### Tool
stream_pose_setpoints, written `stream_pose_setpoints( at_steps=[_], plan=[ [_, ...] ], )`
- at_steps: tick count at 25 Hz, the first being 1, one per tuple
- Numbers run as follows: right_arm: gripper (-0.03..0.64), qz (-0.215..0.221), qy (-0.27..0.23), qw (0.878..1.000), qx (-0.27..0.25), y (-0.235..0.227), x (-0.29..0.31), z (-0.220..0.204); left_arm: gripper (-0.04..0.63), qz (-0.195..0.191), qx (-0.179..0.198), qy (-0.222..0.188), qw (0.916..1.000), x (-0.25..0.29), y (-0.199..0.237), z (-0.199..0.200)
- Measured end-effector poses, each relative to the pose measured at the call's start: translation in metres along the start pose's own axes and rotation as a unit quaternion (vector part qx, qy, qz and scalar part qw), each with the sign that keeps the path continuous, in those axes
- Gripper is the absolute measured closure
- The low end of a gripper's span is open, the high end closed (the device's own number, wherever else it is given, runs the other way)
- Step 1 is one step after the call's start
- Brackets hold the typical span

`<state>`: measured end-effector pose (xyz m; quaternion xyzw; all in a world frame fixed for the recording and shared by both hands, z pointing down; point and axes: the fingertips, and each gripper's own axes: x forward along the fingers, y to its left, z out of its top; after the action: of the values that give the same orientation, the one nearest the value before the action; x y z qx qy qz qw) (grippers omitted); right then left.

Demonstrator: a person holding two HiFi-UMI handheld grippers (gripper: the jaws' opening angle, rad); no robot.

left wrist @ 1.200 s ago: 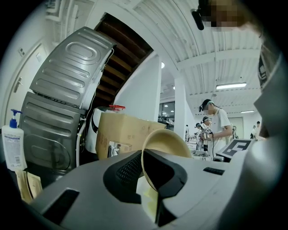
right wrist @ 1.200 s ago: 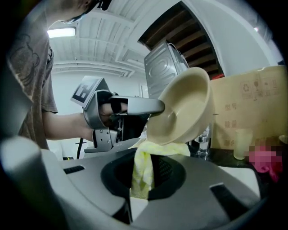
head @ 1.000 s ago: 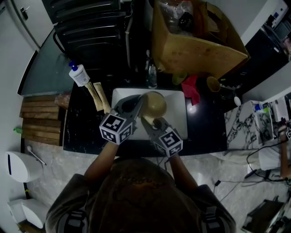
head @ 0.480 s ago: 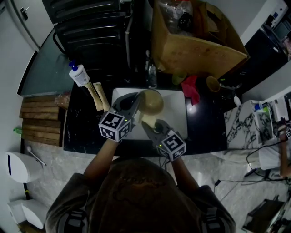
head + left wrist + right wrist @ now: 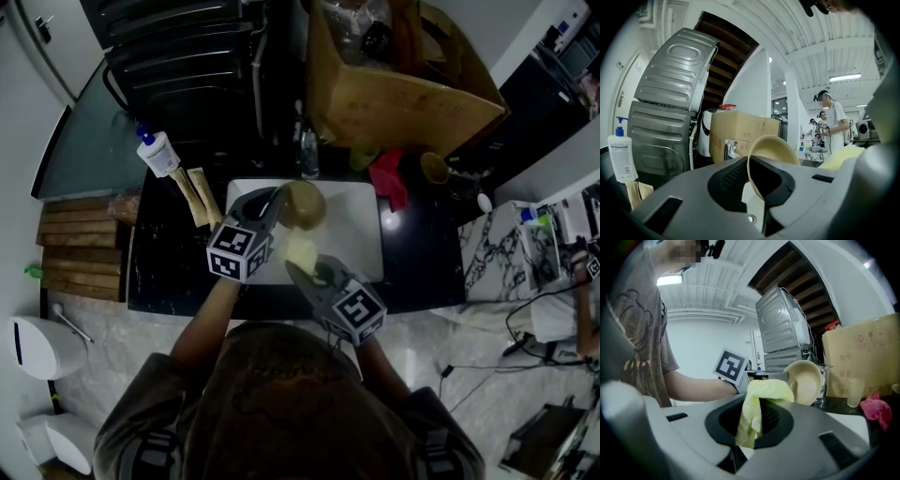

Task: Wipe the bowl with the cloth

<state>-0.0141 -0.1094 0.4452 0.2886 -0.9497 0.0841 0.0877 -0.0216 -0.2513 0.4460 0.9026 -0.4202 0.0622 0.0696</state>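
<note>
A brown, short-sleeved T-shirt (image 5: 281, 403) is worn. The grey left gripper (image 5: 277, 202) and right gripper (image 5: 305, 270) are capped by black-and-white marker cubes (image 5: 239, 253).

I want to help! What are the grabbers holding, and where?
Left gripper pinches the bowl by its rim; right gripper clamps the cloth at a bunched fold.

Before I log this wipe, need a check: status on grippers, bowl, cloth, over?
Left gripper shut on bowl rim. Right gripper shut on cloth, looks just clear of bowl. Nothing seen between them.
</note>
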Motion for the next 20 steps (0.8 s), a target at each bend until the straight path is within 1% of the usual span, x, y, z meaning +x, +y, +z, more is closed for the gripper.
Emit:
stream_pose_setpoints(
  at_steps=[3,8,16,20],
  plan=[
    [0.595,0.002,0.010,1.000,0.014,0.004,-0.001,0.001,0.574,-0.001,-0.001,0.006,1.0000,0.000,-0.003,-0.006],
    [0.595,-0.003,0.000,1.000,0.010,-0.005,0.003,0.006,0.574,-0.006,0.004,0.008,0.9999,-0.007,-0.011,-0.010],
    [0.595,-0.025,0.007,1.000,-0.004,-0.032,0.017,0.013,0.574,-0.014,0.011,0.001,0.9998,-0.018,-0.029,-0.010],
    [0.595,-0.039,0.015,0.999,0.001,-0.045,0.022,0.014,0.574,-0.010,0.026,-0.006,0.9996,-0.021,-0.032,-0.006]
  ],
)
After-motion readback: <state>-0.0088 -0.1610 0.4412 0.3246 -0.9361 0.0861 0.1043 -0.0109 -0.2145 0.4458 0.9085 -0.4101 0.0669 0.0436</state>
